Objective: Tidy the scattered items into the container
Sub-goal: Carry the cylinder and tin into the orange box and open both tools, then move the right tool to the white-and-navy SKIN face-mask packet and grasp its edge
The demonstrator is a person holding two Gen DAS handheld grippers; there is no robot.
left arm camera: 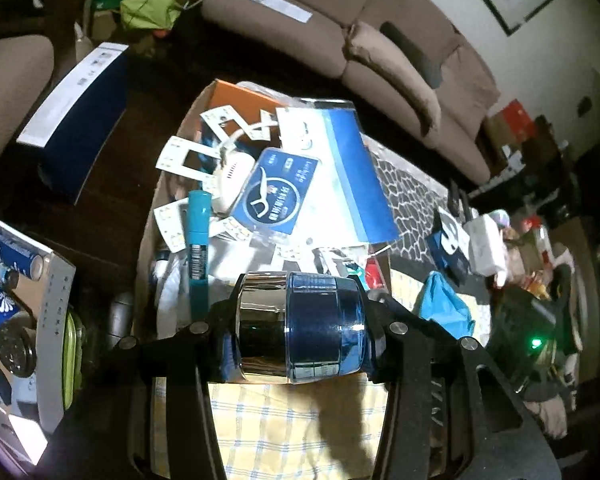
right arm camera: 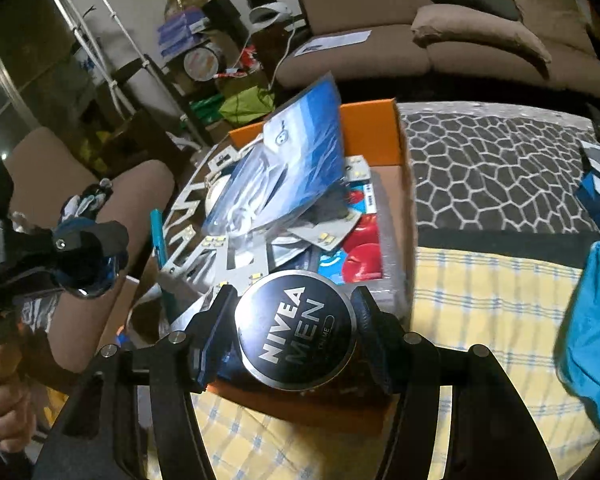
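Sprawling across the back of both views is a brown sofa [left arm camera: 400, 52], w/ a dark honeycomb-pattern rug [right arm camera: 496, 176] in front of it and a yellow checked cloth [right arm camera: 480, 312] nearer the cameras. On that cloth sits the cardboard box [right arm camera: 406, 208], the container, open on top, orange flap [right arm camera: 374, 128] standing at its far end. It's already heaped: a big blue-and-white plastic packet [left arm camera: 340, 168] lies tilted across the pile, a smaller blue card [left arm camera: 278, 194] rests against it, white LED strip pieces [left arm camera: 184, 158] are scattered along the left side, a red-and-blue pack [right arm camera: 360, 240] lies at the right side, and a teal pen [left arm camera: 198, 248] leans along the left wall.

Left gripper [left arm camera: 300, 326] is clamped on a blue-and-chrome jar [left arm camera: 300, 326], held sideways, fingers pressing both ends; jar hangs over the box's near edge. From the right wrist view that same gripper shows at far left, beside the box's left side.

Right gripper [right arm camera: 296, 330] is clenched on a round black tin [right arm camera: 296, 330] marked NIVEA MEN, lid facing the camera, fingers squeezing its rim left & right. Tin sits over the box's near end, just above the pile; can't tell if it touches anything under it.

A blue bag [right arm camera: 592, 328] lies on the cloth to the right, apart from the box.
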